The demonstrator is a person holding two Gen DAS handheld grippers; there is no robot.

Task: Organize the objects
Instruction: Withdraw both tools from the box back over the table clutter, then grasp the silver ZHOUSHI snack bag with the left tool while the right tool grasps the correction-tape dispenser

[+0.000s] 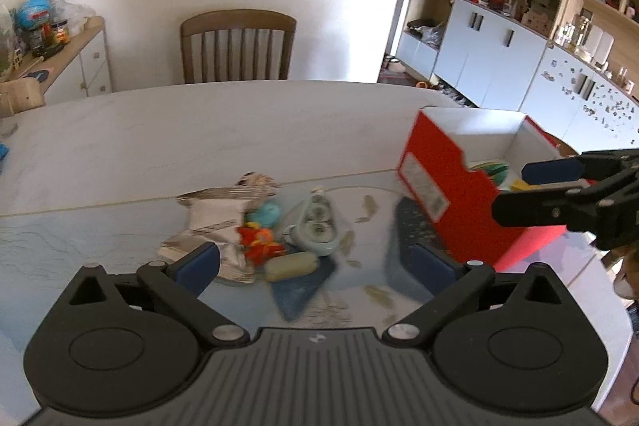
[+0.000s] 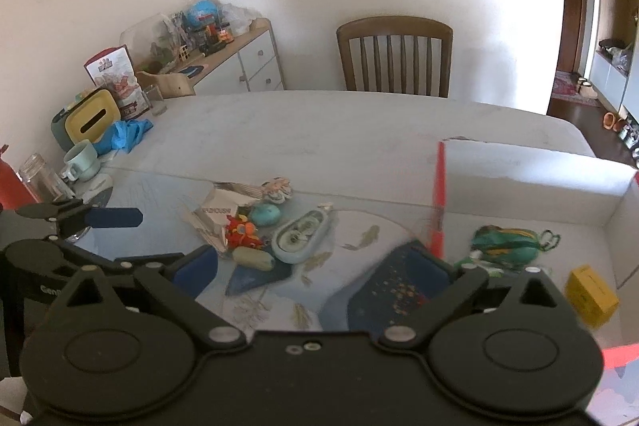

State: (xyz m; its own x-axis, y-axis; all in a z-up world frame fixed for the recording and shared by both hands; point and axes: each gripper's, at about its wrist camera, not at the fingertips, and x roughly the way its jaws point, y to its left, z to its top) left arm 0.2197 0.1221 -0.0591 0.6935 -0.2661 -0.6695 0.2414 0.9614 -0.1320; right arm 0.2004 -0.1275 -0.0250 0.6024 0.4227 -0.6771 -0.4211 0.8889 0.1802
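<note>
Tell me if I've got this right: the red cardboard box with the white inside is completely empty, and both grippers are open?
Not quite. The red cardboard box is not empty: the right wrist view shows a green pouch and a small yellow box inside it. The rest holds: the left gripper and right gripper are both open.

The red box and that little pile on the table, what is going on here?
A person holding two grippers is sorting small items into the red box. A green pouch and a yellow block already lie inside it. The pile on the table, with a turquoise egg shape, an orange toy and a pale green case, is still untouched. The left gripper and the right gripper are both open and hold nothing.
</note>
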